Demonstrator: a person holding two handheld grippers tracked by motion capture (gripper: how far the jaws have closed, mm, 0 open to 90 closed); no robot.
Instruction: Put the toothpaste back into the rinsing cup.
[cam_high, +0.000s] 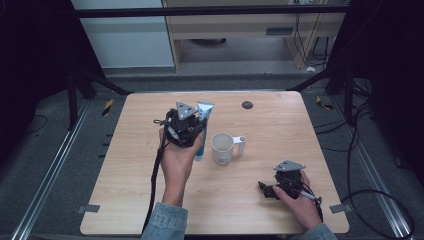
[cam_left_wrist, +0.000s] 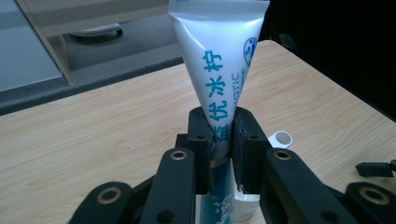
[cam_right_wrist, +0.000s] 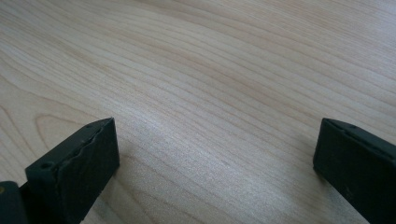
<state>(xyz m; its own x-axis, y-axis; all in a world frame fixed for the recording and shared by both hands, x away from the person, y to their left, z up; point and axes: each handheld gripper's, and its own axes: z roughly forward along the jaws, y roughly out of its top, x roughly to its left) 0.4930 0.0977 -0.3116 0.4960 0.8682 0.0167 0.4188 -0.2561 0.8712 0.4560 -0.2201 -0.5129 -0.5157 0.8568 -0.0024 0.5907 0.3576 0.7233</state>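
Left gripper (cam_left_wrist: 219, 154) pinched tube (cam_left_wrist: 217, 70) low beside mug (cam_high: 223, 148); tube could slip, topple mug. Right gripper (cam_right_wrist: 215, 154) spread, idle.

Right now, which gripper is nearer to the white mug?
Left. The left gripper holds the toothpaste tube just beside the white mug; the right gripper rests open nearer the table's front edge, farther off.
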